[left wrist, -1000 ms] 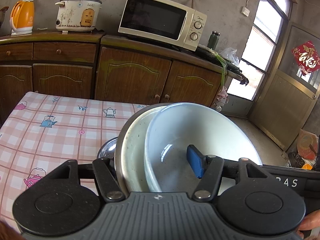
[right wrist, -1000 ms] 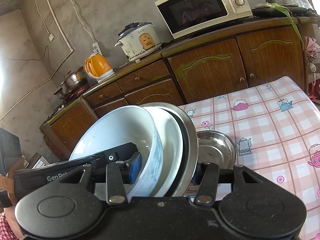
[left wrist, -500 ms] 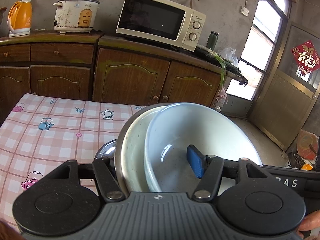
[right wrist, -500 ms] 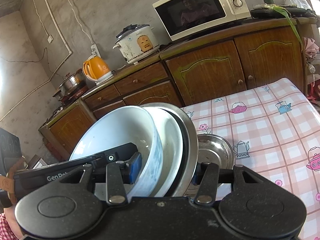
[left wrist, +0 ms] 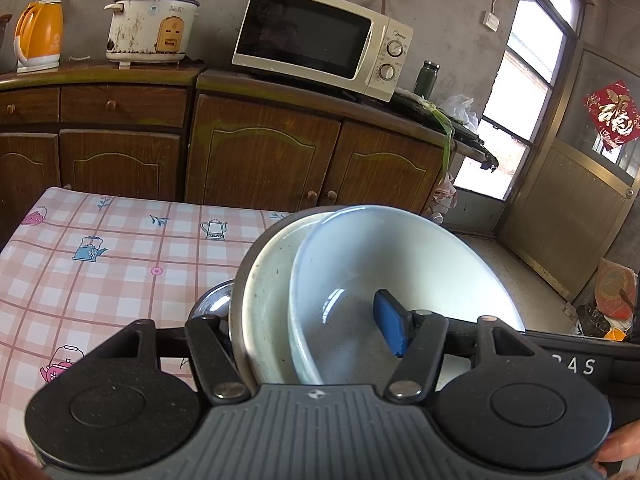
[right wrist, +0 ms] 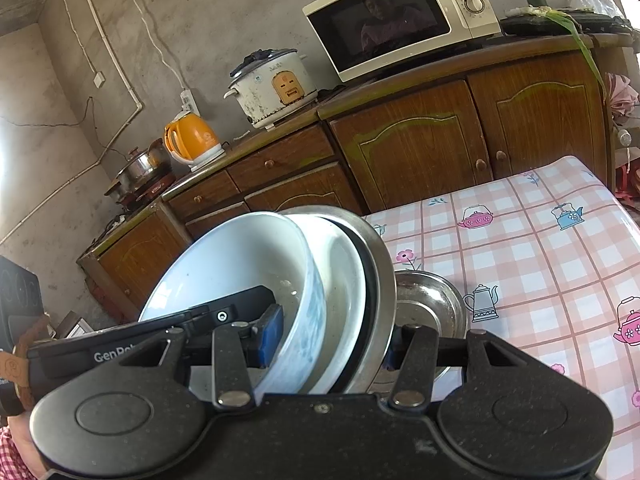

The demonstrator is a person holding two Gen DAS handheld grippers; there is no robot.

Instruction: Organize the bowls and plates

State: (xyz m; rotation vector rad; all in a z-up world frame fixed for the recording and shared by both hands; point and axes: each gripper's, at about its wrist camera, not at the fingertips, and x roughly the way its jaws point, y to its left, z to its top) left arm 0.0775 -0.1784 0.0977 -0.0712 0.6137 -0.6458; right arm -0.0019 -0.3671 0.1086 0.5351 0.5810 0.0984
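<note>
Against the frames of a second before, the nested dishes are gripped just as they were. In the left wrist view the background is shifted a little: the orange kettle (left wrist: 38, 36) is seen nearer the upper left edge. In the right wrist view the microwave (right wrist: 404, 16) is placed a little higher.

A stack of three tilted dishes is held on edge at lower centre: a white bowl (left wrist: 400, 292), a white plate (left wrist: 266, 300) behind it, and a steel plate (right wrist: 380, 280) outermost. The stack is clamped by both claws. The left claw (left wrist: 304, 344) is closed on it, with its blue pad (left wrist: 390, 328) inside the white bowl and its other finger behind the steel plate. The right claw (right wrist: 332, 340) is closed on it likewise, with a blue pad (right wrist: 272, 334) inside the bowl.

A small steel bowl (right wrist: 430, 304) is seen just behind the stack, on the table (left wrist: 100, 264) with its pink checked teapot cloth; whether it is touched by the stack cannot be told.

Beyond the table, wooden cabinets (left wrist: 260, 160) are set along the wall, and a white rice cooker (left wrist: 150, 24), the kettle and the microwave are carried on them. A dark green flask (left wrist: 426, 78) is stood right of the microwave. A window is seen at upper right of the left view, and a steel pot (right wrist: 140, 168) at middle left of the right view.
</note>
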